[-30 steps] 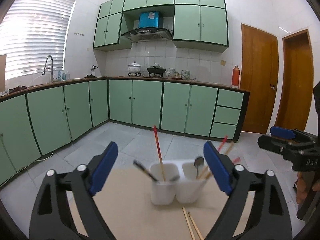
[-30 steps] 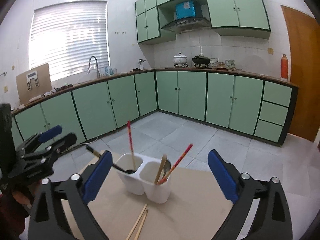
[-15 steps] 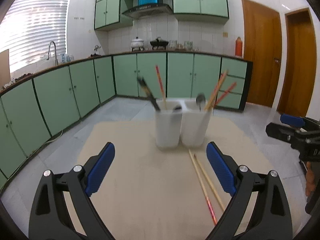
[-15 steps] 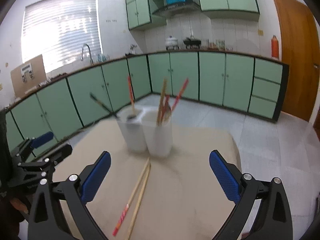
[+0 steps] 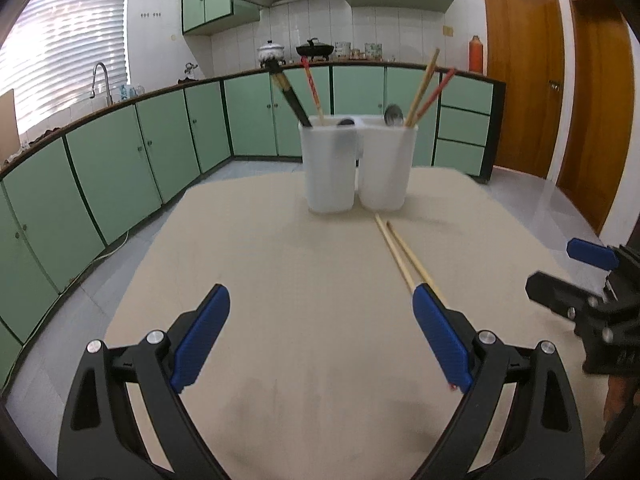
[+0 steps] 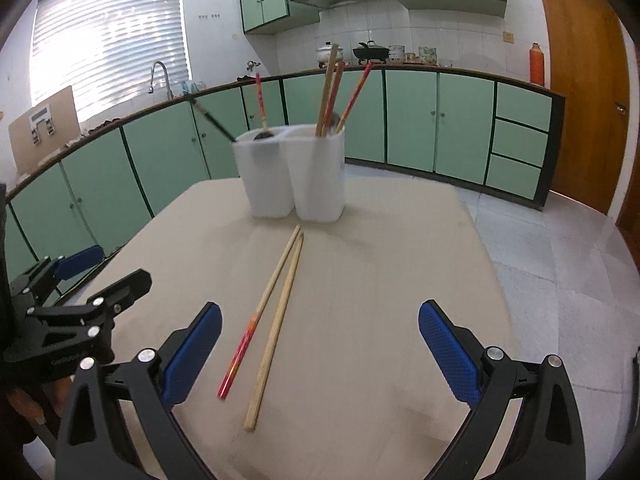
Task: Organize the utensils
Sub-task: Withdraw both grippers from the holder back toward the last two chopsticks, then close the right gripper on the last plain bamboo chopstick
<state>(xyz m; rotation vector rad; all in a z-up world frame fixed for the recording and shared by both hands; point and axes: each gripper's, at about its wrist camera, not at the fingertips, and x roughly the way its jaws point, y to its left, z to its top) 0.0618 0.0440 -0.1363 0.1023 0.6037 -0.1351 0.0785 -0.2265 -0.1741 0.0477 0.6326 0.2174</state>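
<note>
Over the preceding second I had tilted both cameras downward and brought both grippers lower toward the surface (image 6: pixel 400 240). The twin-compartment utensil holder (image 6: pixel 294 176), which had been low in both views, now stood at the far middle of the surface, and the two loose chopsticks lay in full view in front of it. I judged this to mean that the approach was complete and that a pickup of the loose chopsticks was the step in hand.

The left gripper (image 5: pixel 320 340) had its jaws spread wide, with nothing between them. The right gripper (image 6: pixel 320 352) was likewise wide apart and empty.

In the right wrist view, the red-ended chopstick (image 6: pixel 264 308) and the plain wooden chopstick (image 6: pixel 280 320) lay side by side, tips nearly touching just short of the holder, butts diverging toward me. Their near ends sat between the right gripper's jaws, closer to the left one. In the left wrist view, the same pair ran under the right-hand blue pad (image 5: pixel 440 340).

The holder was white and translucent. Its left compartment held a black-handled utensil (image 5: pixel 290 98), a red-patterned chopstick (image 5: pixel 312 88) and a spoon (image 5: pixel 346 122). Its right compartment held a second spoon (image 5: pixel 394 114), a wooden chopstick (image 5: pixel 424 80) and a red chopstick (image 5: pixel 438 90).

Since chopsticks stood in both compartments, I could not tell which one the loose pair was meant for.
</note>
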